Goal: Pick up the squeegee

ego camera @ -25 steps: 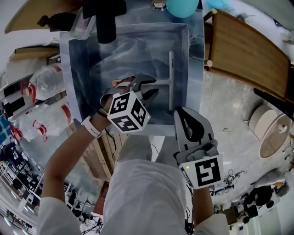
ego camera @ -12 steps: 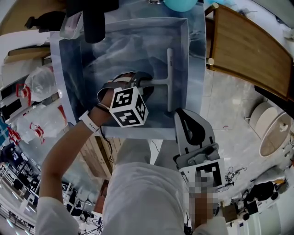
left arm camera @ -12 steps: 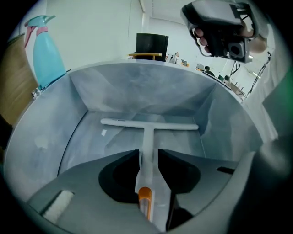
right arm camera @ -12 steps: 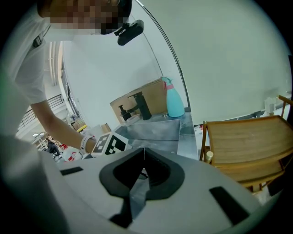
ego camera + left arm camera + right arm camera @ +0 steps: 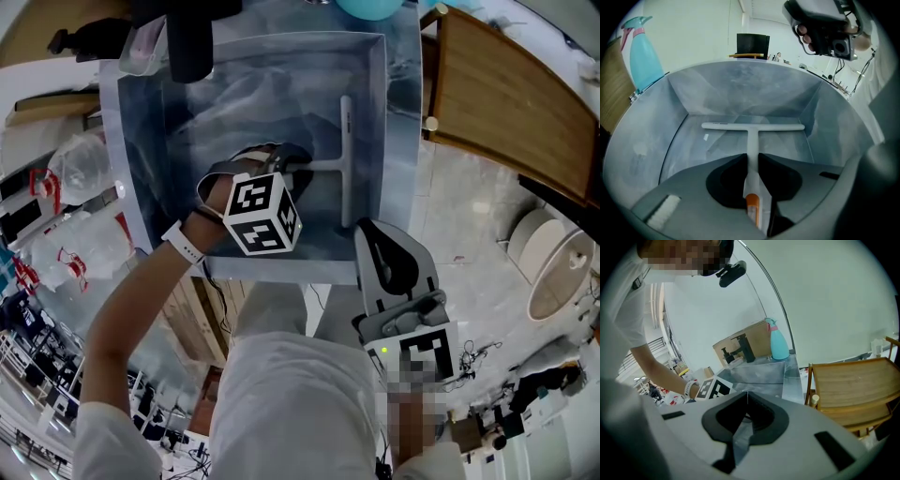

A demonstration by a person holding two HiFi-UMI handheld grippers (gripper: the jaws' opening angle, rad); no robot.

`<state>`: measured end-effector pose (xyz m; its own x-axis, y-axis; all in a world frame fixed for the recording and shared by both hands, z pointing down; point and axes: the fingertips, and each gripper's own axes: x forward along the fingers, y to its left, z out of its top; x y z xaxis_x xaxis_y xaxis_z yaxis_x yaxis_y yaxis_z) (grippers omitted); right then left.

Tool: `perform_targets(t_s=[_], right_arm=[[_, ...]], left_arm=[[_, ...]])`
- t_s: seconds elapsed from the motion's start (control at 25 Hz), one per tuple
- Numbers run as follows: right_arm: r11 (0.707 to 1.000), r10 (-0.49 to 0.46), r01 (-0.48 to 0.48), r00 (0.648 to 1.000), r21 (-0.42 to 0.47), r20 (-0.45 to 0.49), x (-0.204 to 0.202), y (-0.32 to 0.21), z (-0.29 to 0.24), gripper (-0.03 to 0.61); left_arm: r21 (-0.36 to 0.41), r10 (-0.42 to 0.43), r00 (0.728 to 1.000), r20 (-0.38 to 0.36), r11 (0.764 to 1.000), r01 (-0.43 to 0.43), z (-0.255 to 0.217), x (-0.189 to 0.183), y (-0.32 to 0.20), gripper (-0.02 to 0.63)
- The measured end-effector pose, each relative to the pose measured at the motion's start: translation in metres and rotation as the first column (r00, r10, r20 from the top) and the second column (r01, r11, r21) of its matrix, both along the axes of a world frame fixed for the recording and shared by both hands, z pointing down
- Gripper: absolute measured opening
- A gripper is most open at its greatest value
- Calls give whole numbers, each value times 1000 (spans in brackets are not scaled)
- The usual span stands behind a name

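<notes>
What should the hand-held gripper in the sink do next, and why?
Probably lift straight up. The left hand-held gripper has its jaws closed on the white handle of the squeegee, whose blade end lies low inside the sink, so rising should clear the walls. The right hand-held gripper is shut, empty and outside the sink.
</notes>
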<state>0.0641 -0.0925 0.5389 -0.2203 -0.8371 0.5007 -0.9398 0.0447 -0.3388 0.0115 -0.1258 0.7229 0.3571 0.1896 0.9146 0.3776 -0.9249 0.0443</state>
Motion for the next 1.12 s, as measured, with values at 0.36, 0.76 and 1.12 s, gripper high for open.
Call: perform_targets(t_s=[0.36,0.76,1.12], right_arm=[[1000,-14,14,1000,24,-22,4,3,-17,6],[994,-53,58,997,90,-57,2,4,-60,6],[986,-90,102,991,134,-96,4,13,-107,6]], left_arm=[[-4,-79,997,-14,997,79,-24,0,-8,69],[17,-295,951,-91,955,297,-88,-3,-26,69],[-8,-496,848,-187,864,504,-167,-10,-24,69]])
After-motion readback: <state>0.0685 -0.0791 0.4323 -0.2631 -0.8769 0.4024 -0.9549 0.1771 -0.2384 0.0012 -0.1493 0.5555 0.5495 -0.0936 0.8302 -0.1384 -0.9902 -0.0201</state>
